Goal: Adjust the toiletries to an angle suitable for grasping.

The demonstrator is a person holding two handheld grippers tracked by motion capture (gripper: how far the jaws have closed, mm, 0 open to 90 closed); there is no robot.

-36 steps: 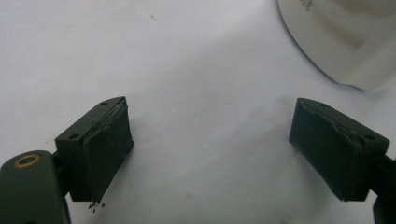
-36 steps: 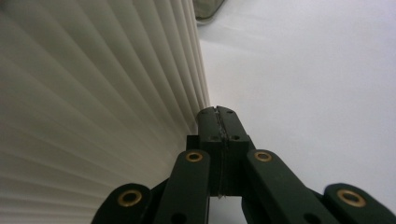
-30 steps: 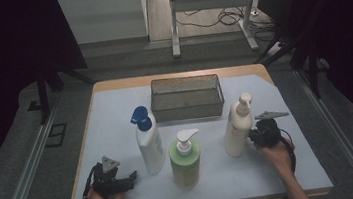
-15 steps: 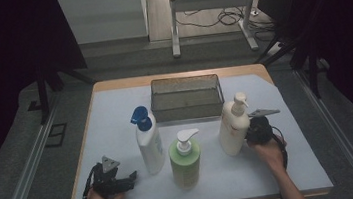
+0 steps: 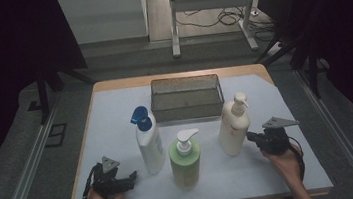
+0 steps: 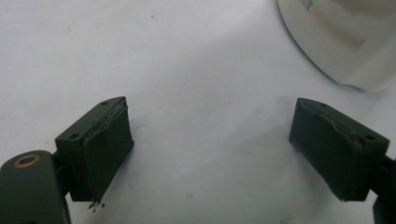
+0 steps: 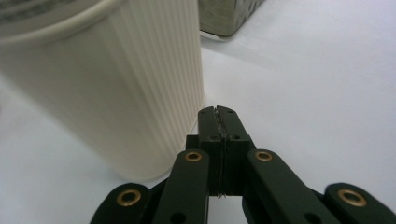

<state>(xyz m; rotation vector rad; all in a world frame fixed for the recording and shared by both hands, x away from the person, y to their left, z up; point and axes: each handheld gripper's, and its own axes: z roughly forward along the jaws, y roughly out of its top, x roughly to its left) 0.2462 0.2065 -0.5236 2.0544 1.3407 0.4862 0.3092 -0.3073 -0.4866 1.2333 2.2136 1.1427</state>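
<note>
A cream pump bottle (image 5: 233, 128) stands upright on the white mat (image 5: 275, 103), right of centre. My right gripper (image 5: 250, 137) lies just to its right with the jaws pressed together and nothing between them. In the right gripper view the shut tip (image 7: 218, 114) sits close beside the ribbed cream bottle (image 7: 116, 93) near its base; I cannot tell if they touch. My left gripper (image 5: 132, 176) rests open at the near left, pointing at the white bottle with a blue cap (image 5: 149, 143). Its jaws (image 6: 210, 149) stand wide apart over bare mat, with the white bottle's base (image 6: 345, 42) beyond.
A green pump bottle (image 5: 185, 161) stands at the near centre between the other two. A dark mesh basket (image 5: 187, 97) sits behind the bottles; its corner (image 7: 224, 16) shows past the cream bottle. The table's wooden edge (image 5: 177, 77) frames the mat.
The right gripper moved left against the cream bottle, which shifted slightly left, then drew back a little toward the near edge. The left gripper stayed still.
</note>
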